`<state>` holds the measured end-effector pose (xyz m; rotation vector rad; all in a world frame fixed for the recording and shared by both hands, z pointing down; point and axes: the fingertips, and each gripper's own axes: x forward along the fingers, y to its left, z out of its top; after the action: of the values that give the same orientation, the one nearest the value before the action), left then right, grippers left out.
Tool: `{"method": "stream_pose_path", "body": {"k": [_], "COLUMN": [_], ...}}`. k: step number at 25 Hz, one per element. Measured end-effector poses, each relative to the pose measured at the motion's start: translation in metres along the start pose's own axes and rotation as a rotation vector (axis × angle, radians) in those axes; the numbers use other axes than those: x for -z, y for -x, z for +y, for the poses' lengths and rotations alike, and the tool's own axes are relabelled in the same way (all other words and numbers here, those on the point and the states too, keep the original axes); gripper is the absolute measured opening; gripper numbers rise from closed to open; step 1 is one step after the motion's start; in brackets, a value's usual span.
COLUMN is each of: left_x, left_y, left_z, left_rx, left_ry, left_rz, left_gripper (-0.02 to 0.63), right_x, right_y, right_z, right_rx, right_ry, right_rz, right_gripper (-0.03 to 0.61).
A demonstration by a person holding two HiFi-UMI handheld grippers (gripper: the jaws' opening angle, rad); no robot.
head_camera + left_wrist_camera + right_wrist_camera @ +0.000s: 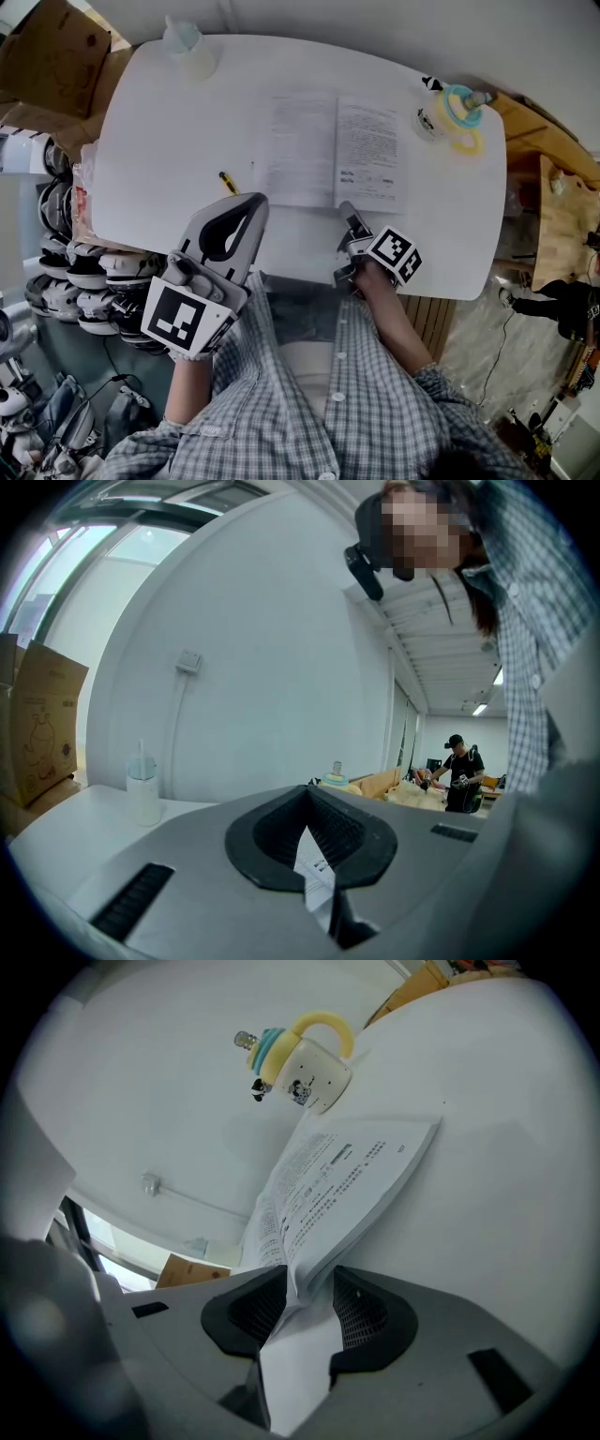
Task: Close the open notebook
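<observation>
The right gripper (305, 1283) is held with its jaws spread wide. The near edge of the open white notebook with printed pages (347, 1176) is seen between them. It is not squeezed, as a gap is left on one side of the paper.

The left gripper (258, 200) is held up over the near side of the table, close to the notebook's near left corner. Its jaws are pressed together at the tips. A bit of printed paper is seen through the hole behind the tips.

The notebook is spread open in the middle of the white table with round corners (159, 131). A small yellow and black pen (228, 182) is seen just left of it. A white cup with a yellow handle and blue lid (448, 114) is set at the far right. A clear plastic bottle (186, 45) is set at the far left.
</observation>
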<state>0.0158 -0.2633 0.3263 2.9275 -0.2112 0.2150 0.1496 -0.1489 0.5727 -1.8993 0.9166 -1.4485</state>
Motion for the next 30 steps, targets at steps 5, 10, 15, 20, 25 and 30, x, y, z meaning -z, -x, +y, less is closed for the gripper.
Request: {"method": "stream_pose_path", "body": {"k": [5,10,15,20,25,30], "left_x": [0.000,0.004,0.000,0.002,0.000,0.001], "left_y": [0.001,0.005,0.007,0.012,0.015,0.019], "left_z": [-0.001,0.002,-0.001,-0.001,-0.001,0.000], "left_rx": [-0.002,-0.023,-0.025,-0.035,-0.040,-0.047], "left_ry": [0.006,0.006,-0.008,-0.003,0.002,0.004], "left_rz": [-0.011,0.015,-0.011,0.003,-0.003,-0.008], "left_gripper": [0.008,0.008,0.008,0.008,0.008,0.008], "right_x": [-0.005,-0.006,-0.008,0.002,0.008,0.016], "right_y": [-0.004,0.000,0.003,0.004,0.004,0.002], "right_z": [-0.004,-0.002,0.004,0.016,0.028,0.039], "right_rx": [0.019,-0.010,0.067,0.117,0.180,0.205], "right_ry": [0.017,0.077,0.280,0.521,0.839,1.136], "right_rz": [-0.016,-0.049,-0.076,-0.041,-0.008,0.006], "right_gripper": [0.132,0.072,0.046,0.034,0.031,0.031]}}
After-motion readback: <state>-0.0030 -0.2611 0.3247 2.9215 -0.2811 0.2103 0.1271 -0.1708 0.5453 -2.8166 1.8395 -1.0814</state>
